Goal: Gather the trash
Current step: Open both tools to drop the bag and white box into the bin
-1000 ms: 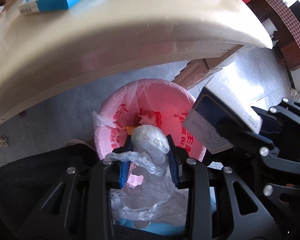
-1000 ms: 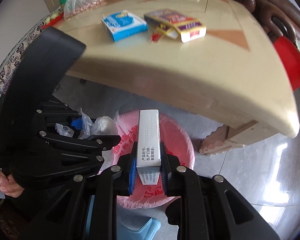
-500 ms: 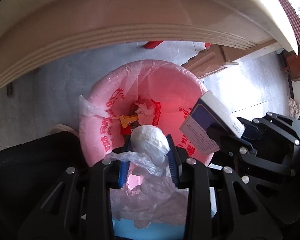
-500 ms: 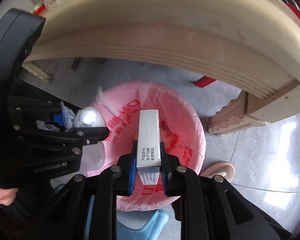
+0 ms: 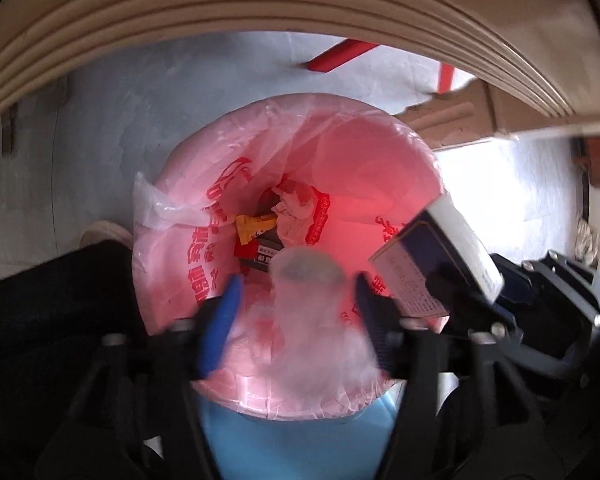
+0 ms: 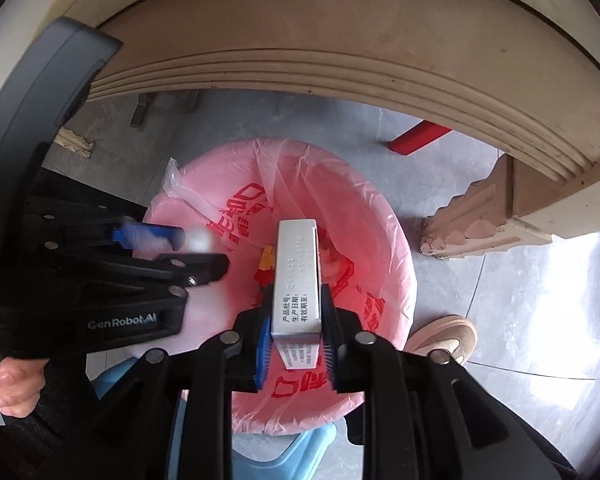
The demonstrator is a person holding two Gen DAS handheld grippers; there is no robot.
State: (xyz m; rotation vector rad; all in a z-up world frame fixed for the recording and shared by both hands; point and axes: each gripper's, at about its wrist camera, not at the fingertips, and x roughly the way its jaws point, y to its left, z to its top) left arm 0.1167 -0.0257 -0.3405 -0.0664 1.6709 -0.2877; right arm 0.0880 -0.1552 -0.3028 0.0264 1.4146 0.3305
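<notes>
A bin lined with a pink plastic bag (image 5: 380, 168) stands on the floor under the table edge; it also shows in the right wrist view (image 6: 380, 240). Wrappers and a small box lie at its bottom (image 5: 260, 236). My left gripper (image 5: 296, 300) is over the bin with its jaws spread; the crumpled clear plastic bag (image 5: 308, 304) is blurred between them, apart from both pads. My right gripper (image 6: 296, 320) is shut on a white and blue carton (image 6: 296, 276), held above the bin; the carton also shows in the left wrist view (image 5: 432, 264).
The beige table edge (image 6: 340, 40) arches over the bin. A carved table leg (image 6: 480, 216) stands to the right. A red stool leg (image 6: 416, 136) is behind the bin. A shoe (image 6: 448, 336) is at the bin's right. A light blue stool (image 5: 300, 440) is below.
Both grippers moved lower and further over the bin. My left gripper's jaws opened and let go of the clear plastic bag, which is now blurred. The right gripper still holds the carton.
</notes>
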